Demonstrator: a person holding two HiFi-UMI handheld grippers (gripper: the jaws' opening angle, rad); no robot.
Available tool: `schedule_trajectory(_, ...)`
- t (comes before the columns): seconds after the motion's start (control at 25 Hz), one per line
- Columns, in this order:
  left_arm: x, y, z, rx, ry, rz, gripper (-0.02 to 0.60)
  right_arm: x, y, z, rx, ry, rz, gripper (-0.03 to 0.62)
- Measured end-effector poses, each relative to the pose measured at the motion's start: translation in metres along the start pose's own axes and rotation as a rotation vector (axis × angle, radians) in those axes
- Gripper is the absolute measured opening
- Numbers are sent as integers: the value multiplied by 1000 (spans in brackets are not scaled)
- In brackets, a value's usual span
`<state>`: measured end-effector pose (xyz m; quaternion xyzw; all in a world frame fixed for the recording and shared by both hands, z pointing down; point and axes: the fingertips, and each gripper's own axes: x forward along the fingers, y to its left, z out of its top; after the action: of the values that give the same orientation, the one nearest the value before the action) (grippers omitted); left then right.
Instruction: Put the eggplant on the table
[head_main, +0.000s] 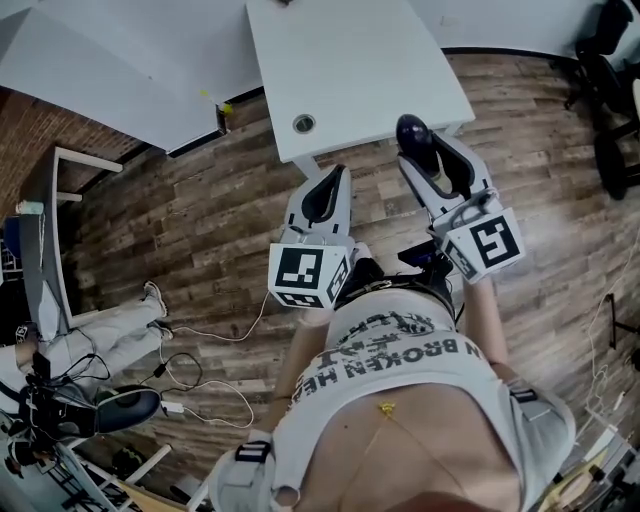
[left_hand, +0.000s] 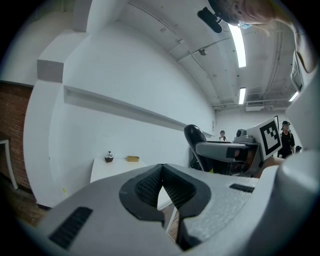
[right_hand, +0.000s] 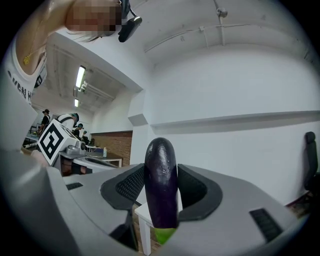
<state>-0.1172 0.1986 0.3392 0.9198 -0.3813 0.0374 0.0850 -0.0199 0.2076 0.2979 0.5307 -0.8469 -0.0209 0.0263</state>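
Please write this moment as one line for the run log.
right gripper: shut on eggplant | left gripper: shut, empty | table: eggplant not yet on it

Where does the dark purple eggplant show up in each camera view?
Head view: the dark purple eggplant is upper centre-right, at the white table's front edge.
Left gripper view: right of centre, a dark upright shape, apparently it.
Right gripper view: dead centre, upright between the jaws.
Shared landmark: the white table.
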Motion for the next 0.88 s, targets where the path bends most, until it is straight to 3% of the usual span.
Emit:
schedule_trajectory(0.16, 4, 26, -7, -6, 13, -16, 5, 25, 8, -9, -8, 22, -5, 204)
schedule_trajectory(0.48, 10, 36, -3, -4, 28, -40, 5, 30, 3, -8, 2, 35, -34, 204)
schedule_trajectory(0.72, 6, 45, -2, -2, 17, 7, 5, 33, 2, -14, -2, 39, -11, 204)
schedule_trajectory(0.88, 32, 68, 0, -15, 30, 34, 5, 67, -18, -15, 1, 39, 15, 204)
